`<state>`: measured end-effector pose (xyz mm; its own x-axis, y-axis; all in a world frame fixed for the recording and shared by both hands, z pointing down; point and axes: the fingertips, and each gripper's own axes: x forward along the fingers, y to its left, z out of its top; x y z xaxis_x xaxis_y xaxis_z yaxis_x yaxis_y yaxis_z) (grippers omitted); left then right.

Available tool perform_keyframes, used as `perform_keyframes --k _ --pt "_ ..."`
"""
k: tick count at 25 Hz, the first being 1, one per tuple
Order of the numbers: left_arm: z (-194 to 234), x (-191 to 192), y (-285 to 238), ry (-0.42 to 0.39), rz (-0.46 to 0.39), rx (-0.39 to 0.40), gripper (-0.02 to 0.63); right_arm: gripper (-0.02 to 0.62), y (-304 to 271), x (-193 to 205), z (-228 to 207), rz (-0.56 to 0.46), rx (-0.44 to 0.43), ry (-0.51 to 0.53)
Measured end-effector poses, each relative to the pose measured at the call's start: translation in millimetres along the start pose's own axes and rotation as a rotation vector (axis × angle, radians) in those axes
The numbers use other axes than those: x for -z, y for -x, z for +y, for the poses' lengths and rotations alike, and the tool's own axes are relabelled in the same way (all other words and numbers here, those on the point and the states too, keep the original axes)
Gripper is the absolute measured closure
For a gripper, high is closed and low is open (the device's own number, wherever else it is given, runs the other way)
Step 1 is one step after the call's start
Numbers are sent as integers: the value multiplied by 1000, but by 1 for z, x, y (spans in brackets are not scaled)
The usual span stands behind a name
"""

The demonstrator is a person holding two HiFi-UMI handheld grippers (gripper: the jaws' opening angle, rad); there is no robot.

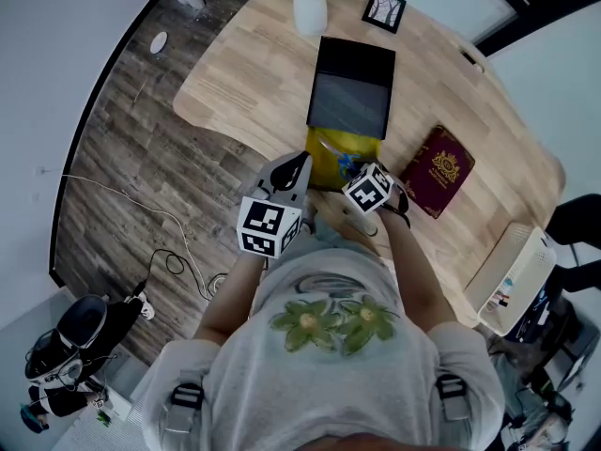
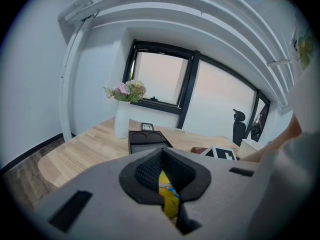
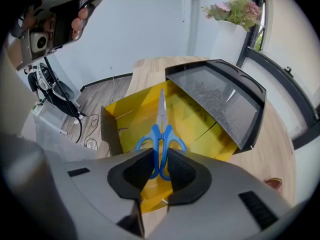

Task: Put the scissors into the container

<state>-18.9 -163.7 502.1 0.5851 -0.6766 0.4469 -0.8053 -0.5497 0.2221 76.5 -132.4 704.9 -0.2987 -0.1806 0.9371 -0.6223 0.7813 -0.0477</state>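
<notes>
right gripper (image 3: 159, 168) fingers grasp the scissors (image 3: 161, 126), blades down over the yellow container (image 3: 132, 109). left gripper (image 2: 166, 184) fingers clenched on its wall. release remains.

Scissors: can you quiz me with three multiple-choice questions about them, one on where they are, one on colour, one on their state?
1. Where are the scissors? A on the floor; B over the yellow box; C beside the vase.
2. Their handles are: A red; B black; C blue.
3. Their blades are: A together; B spread wide; C broken off.
Answers: 1 B, the right gripper view shows the box behind them, with the handles between the right gripper's pads. 2 C, both loops are blue. 3 A, the blades form one narrow strip.
</notes>
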Motion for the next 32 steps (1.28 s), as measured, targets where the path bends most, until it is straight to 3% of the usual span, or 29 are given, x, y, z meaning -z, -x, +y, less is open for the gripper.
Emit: perform_keyframes --k 18,32 --pt "9 1 -1 3 10 -4 598 512 -5 -1 1 38 2 24" --pt "6 0 -2 0 1 -5 598 492 -5 -1 -3 10 3 5"
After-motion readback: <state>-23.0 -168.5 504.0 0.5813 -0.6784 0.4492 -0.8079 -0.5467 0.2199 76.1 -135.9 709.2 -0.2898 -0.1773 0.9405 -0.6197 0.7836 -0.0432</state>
